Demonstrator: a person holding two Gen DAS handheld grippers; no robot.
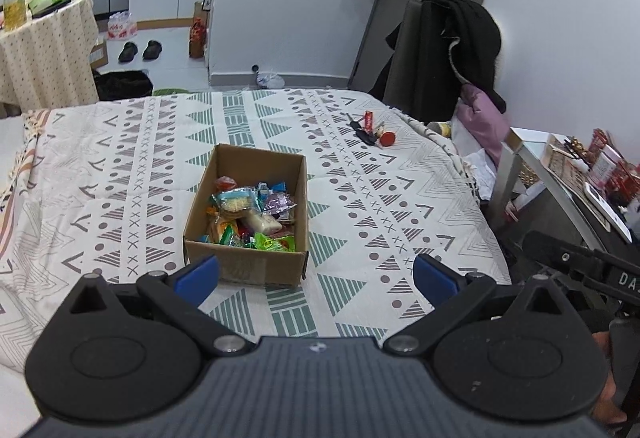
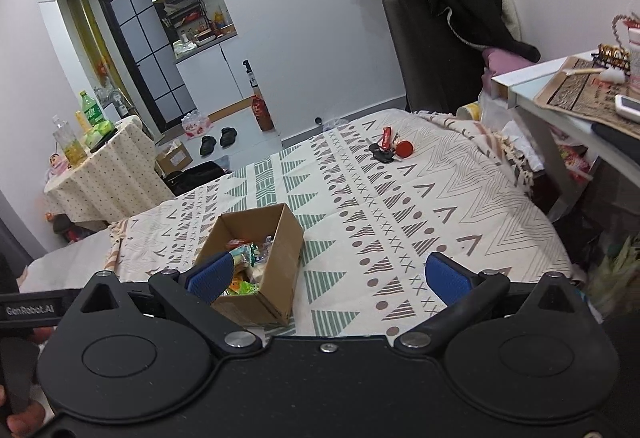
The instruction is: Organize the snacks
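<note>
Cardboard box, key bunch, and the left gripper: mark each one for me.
cardboard box [image 1: 256, 264], left wrist view, bare front wall.
key bunch [image 2: 390, 150], right wrist view, middle of the bunch on the blanket.
left gripper [image 1: 316, 274], left wrist view, midway between its blue fingers.

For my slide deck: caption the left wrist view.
Open left claw hovers before a cardboard box of snacks on a patterned bedspread.

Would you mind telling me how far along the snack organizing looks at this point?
Done, apparently: the snacks sit piled in the cardboard box on the bedspread; none lie loose outside it. In hand: nothing; the left claw and right claw are both open and empty. Left: perhaps sorting the jumbled pile; only keys remain on the bedspread.
</note>
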